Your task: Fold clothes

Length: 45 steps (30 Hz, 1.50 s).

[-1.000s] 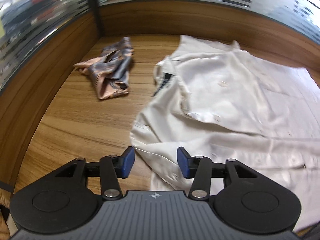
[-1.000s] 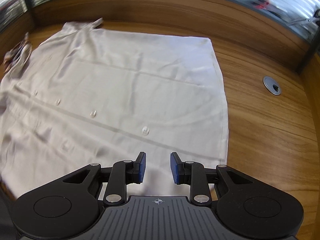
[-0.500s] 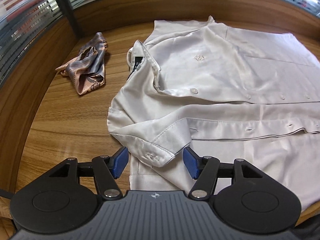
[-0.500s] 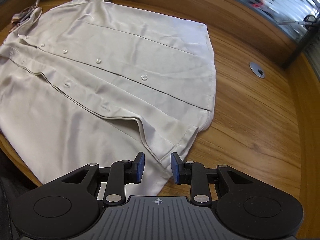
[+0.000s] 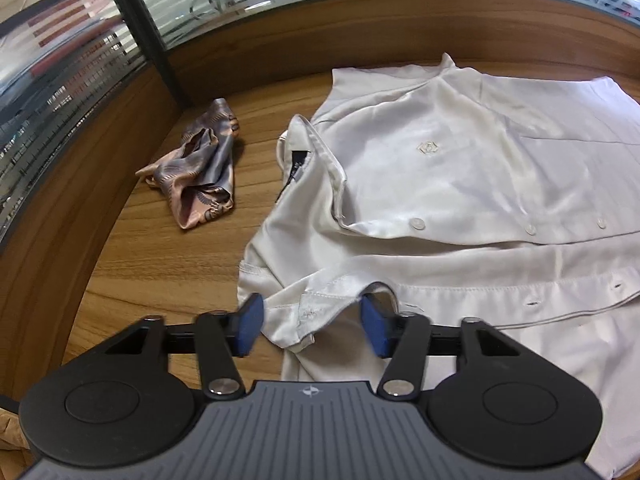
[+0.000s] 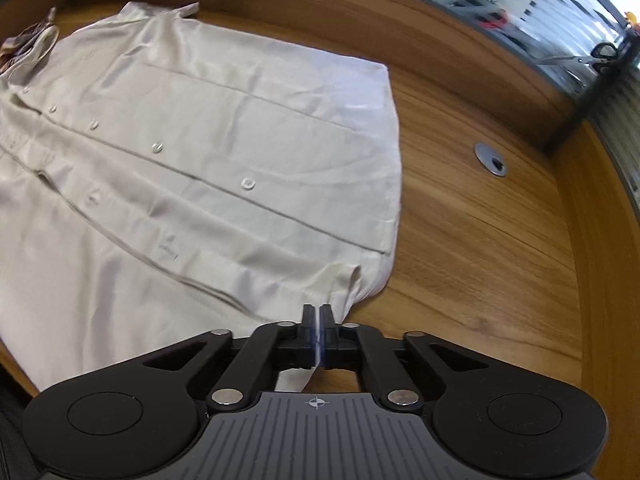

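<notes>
Right gripper [image 6: 317,322] has just clamped the shirt [image 6: 208,152] hem; left gripper [image 5: 312,322], narrowing around the sleeve cuff [image 5: 316,306], not yet pinching, readying a fold.

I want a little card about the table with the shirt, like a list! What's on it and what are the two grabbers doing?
main garment: cream button-up shirt, spread flat, front up
other cloth: crumpled patterned scarf, lying apart from the shirt near its collar
surface: wooden table
left gripper: jaws have just been closing around a bunched sleeve cuff, pads not yet pressing it
right gripper: shut, pinching the shirt's bottom hem corner
extra: round metal cable grommet in the tabletop
</notes>
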### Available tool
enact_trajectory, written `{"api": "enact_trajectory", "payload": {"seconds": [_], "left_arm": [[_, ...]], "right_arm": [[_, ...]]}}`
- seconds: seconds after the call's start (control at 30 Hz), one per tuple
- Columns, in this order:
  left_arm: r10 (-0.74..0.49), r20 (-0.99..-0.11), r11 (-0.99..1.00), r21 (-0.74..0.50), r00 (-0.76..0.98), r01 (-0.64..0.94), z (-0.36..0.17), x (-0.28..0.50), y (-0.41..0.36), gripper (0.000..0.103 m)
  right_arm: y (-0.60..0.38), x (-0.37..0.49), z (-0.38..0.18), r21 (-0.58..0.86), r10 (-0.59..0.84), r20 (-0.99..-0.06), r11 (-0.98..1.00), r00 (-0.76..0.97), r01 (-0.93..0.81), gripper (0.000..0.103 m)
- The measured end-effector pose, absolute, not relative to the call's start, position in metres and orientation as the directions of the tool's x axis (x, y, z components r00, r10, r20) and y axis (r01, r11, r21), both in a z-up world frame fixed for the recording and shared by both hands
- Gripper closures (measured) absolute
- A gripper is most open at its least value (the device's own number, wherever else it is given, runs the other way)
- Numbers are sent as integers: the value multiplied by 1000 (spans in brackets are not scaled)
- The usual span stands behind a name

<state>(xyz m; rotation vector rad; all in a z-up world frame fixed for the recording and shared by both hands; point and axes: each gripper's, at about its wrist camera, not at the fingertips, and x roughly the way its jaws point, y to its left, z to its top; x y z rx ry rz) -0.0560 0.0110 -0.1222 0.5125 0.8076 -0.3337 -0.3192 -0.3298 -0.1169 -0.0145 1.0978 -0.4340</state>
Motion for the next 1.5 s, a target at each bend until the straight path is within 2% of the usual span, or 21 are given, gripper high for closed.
{"api": "enact_trajectory", "payload": {"seconds": [0.07,0.1,0.17,0.23,0.3,0.37,0.43,0.8,0.83,0.9,0.93,0.97,1.0,1.3,1.5], "left_arm": [[-88,-758,832,300,646,466,-122,-53,12,69],[-89,-762,835,294,642,465,-122,-52,13,71],[-88,-760,843,288,644,454,-120,-51,14,83],[-87,-757,851,281,647,444,-119,-49,16,86],[-86,-755,858,276,650,434,-117,-47,17,87],[-81,-755,859,278,651,430,-117,-46,16,88],[-77,-755,859,281,651,428,-117,-45,15,89],[-58,-759,872,277,648,403,-115,-35,15,89],[-57,-759,872,278,649,402,-115,-35,16,92],[-55,-758,873,280,650,400,-116,-34,18,94],[-54,-754,874,282,655,396,-115,-34,18,97],[-52,-750,875,284,659,392,-115,-34,18,99],[-52,-744,878,284,666,386,-113,-35,19,99],[-69,-706,890,276,705,363,-94,-31,17,100],[-86,-703,865,299,706,403,-88,-20,2,100]], "right_arm": [[-331,-318,-117,-226,-346,-858,918,380,325,101],[-331,-318,-117,-228,-344,-859,920,379,319,101],[-330,-319,-116,-220,-330,-864,926,379,306,100],[-325,-321,-115,-213,-314,-868,935,384,284,98],[-319,-321,-116,-218,-302,-874,944,382,248,91],[-313,-320,-121,-253,-315,-875,945,367,208,74],[-307,-317,-126,-290,-334,-873,942,356,171,72],[-293,-299,-151,-438,-406,-863,898,301,-45,72],[-293,-299,-151,-444,-411,-861,895,301,-49,72],[-295,-300,-152,-452,-418,-856,891,303,-48,73],[-296,-300,-152,-455,-421,-854,889,305,-48,79],[-297,-300,-151,-455,-421,-853,889,308,-47,94],[-298,-299,-151,-455,-420,-852,889,311,-46,99],[-310,-296,-107,-454,-454,-803,886,385,97,101],[-332,-284,-88,-432,-460,-820,888,340,159,101]]}}
